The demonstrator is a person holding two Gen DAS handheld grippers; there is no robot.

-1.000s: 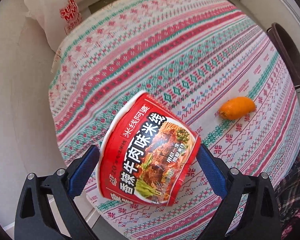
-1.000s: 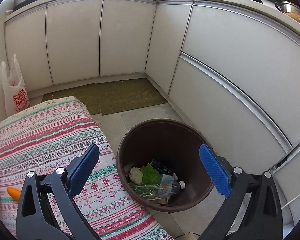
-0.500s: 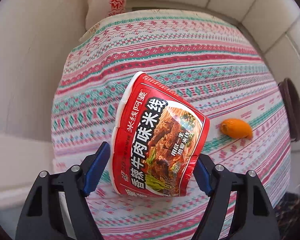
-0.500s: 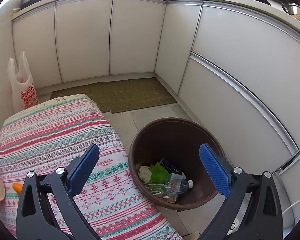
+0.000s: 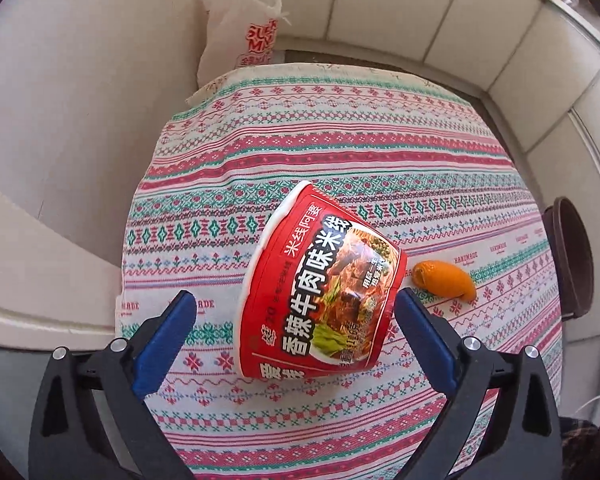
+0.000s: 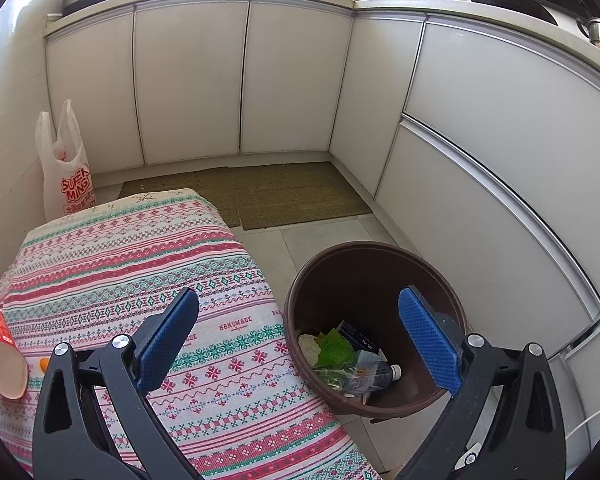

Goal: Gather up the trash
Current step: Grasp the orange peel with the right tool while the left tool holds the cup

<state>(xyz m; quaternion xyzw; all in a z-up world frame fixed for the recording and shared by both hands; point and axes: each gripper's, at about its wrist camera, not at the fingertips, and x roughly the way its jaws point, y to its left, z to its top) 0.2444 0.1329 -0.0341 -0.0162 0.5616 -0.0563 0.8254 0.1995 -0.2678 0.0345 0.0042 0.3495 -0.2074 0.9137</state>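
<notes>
The left gripper has its blue jaws apart on both sides of the red noodle cup, which lies tilted on the striped cloth; an orange peel lies just beside it. The right gripper is also spread and holds nothing, above the brown bin with trash inside. A white plastic bag stands behind the table.

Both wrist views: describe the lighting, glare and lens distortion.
Left wrist view: soft daylight, the noodle bowl sharp between the open left gripper jaws, the tablecloth bulging from the fisheye, corners black. Right wrist view: the window above the counter is blown out white, cabinet doors bow outward, the trash bin interior dim but readable.
</notes>
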